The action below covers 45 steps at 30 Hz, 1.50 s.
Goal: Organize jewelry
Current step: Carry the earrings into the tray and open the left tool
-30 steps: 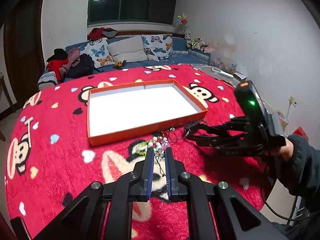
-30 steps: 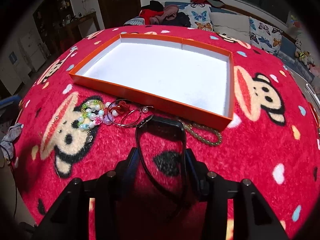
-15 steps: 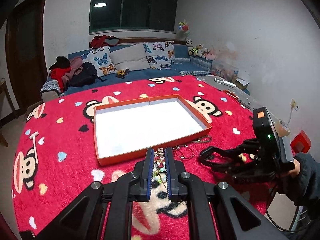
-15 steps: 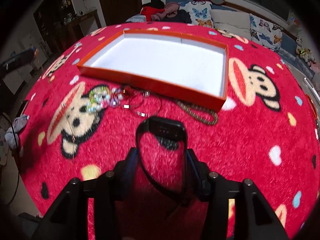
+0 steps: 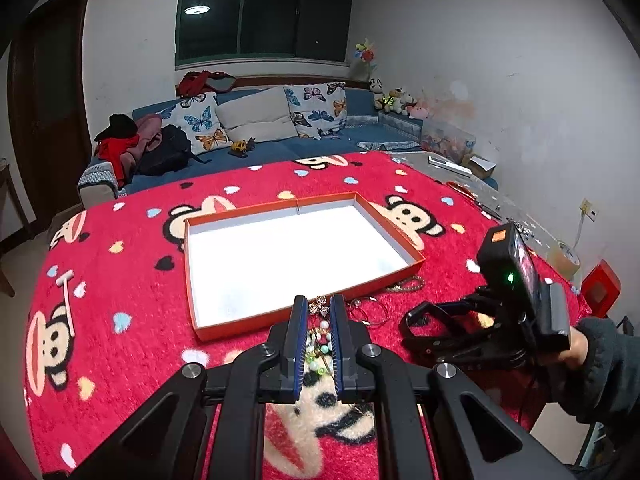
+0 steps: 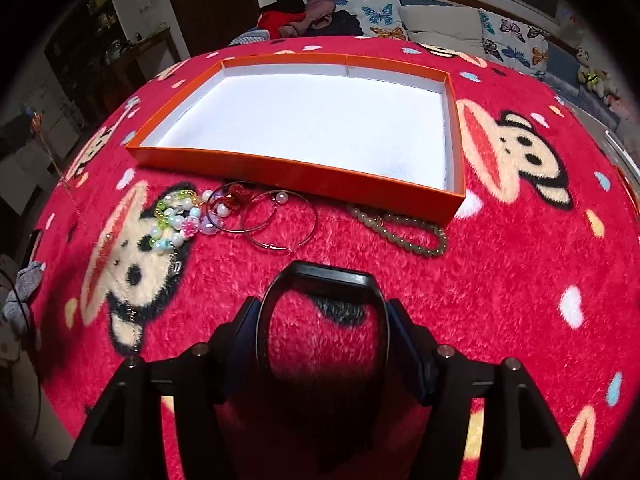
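On red monkey blanket (image 6: 520,272), orange tray (image 6: 296,172) lies long axis across right view, white floor bare. Before its near wall — bead bracelet (image 6: 176,220), wire hoops (image 6: 280,220), green bead string (image 6: 400,228) running left-right. Right gripper (image 6: 324,320) tilted steeply down, jaws just been opening, black watch band (image 6: 332,276) loop between them. Left gripper (image 5: 319,320) angled down, nearly closed on a thin chain with gold charm (image 5: 320,308) — contact unclear.
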### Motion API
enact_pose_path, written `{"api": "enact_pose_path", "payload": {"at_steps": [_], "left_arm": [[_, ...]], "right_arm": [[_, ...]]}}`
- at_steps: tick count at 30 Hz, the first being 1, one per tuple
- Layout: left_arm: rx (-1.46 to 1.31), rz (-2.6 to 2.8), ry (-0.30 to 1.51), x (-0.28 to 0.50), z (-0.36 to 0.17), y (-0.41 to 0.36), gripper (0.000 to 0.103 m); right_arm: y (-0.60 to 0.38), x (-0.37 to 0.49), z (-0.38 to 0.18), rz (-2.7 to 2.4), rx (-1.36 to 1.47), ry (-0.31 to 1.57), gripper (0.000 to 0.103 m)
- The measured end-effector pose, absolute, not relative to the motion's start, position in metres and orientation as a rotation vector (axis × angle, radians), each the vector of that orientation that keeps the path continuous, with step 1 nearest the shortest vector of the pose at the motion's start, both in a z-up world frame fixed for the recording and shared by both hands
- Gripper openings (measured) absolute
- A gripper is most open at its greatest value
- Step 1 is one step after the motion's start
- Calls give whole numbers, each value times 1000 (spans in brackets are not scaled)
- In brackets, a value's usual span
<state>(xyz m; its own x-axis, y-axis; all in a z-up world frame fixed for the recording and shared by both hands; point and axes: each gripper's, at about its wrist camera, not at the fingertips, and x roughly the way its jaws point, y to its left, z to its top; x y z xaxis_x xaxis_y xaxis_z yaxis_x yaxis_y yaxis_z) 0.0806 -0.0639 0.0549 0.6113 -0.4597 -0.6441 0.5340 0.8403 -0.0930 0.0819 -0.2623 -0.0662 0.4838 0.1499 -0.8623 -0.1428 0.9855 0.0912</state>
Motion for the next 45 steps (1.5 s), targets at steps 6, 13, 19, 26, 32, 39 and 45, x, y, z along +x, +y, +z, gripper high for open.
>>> {"api": "enact_pose_path", "payload": {"at_steps": [6, 13, 19, 26, 32, 39, 45], "left_arm": [[127, -566, 680, 88, 72, -64, 11], [152, -549, 621, 115, 110, -66, 11], [175, -527, 591, 157, 138, -69, 11], [190, -499, 640, 202, 122, -76, 11], [168, -484, 761, 232, 68, -76, 11], [171, -458, 888, 247, 2, -72, 12], [161, -457, 944, 254, -26, -71, 13]], "right_arm": [[-268, 78, -55, 198, 49, 1034, 62], [-273, 96, -6, 240, 44, 922, 62], [-279, 141, 16, 251, 41, 869, 62], [-282, 190, -8, 240, 76, 916, 62], [-277, 209, -34, 213, 75, 980, 62], [-272, 209, -53, 195, 30, 1025, 62], [-272, 207, -56, 189, 14, 1023, 62]]}}
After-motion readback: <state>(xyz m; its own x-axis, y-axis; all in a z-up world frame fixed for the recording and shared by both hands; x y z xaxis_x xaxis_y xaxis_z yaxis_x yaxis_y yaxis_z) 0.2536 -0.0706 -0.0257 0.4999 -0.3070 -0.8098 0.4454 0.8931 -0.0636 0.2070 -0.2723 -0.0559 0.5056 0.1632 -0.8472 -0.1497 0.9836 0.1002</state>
